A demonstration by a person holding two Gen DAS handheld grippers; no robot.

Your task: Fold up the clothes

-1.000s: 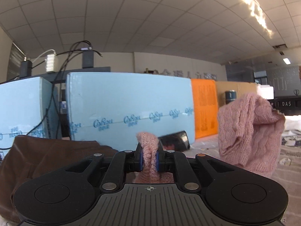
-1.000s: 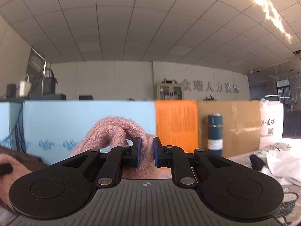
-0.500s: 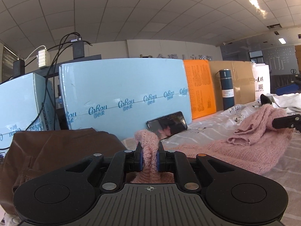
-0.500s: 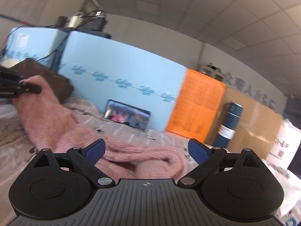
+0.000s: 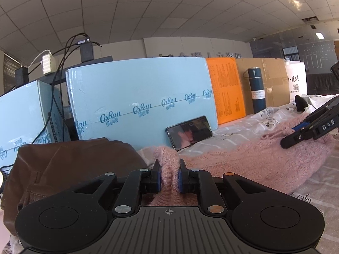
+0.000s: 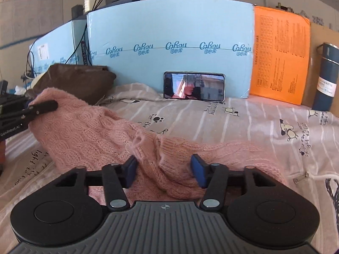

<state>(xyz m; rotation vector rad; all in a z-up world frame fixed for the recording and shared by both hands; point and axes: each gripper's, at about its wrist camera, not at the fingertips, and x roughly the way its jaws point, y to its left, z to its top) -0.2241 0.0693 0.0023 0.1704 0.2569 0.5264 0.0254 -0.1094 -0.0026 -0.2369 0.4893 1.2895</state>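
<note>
A pink knitted sweater (image 5: 243,160) lies stretched across the printed bed sheet (image 6: 254,122). My left gripper (image 5: 168,180) is shut on a bunched edge of it, held just above the sheet. In the right wrist view the same left gripper (image 6: 42,106) shows at the far left, pinching the raised end of the sweater (image 6: 95,131). My right gripper (image 6: 164,167) points down over the other end. Its jaws are closing, with a fold of the knit between the blue pads (image 6: 131,168), which stand apart and do not press it. From the left wrist view the right gripper (image 5: 296,135) hovers over the sweater.
A brown garment (image 5: 63,165) is heaped at the left. A phone (image 6: 193,89) leans on light-blue foam boards (image 5: 137,97) along the back, beside an orange board (image 6: 279,53) and a dark blue bottle (image 6: 326,78). White clothes (image 5: 317,101) lie at the far right.
The right gripper let go of the sweater, opened wide, tipped down and sank, and its jaws have narrowed around a fold. The sweater dropped flat onto the sheet. The left gripper kept its hold.
</note>
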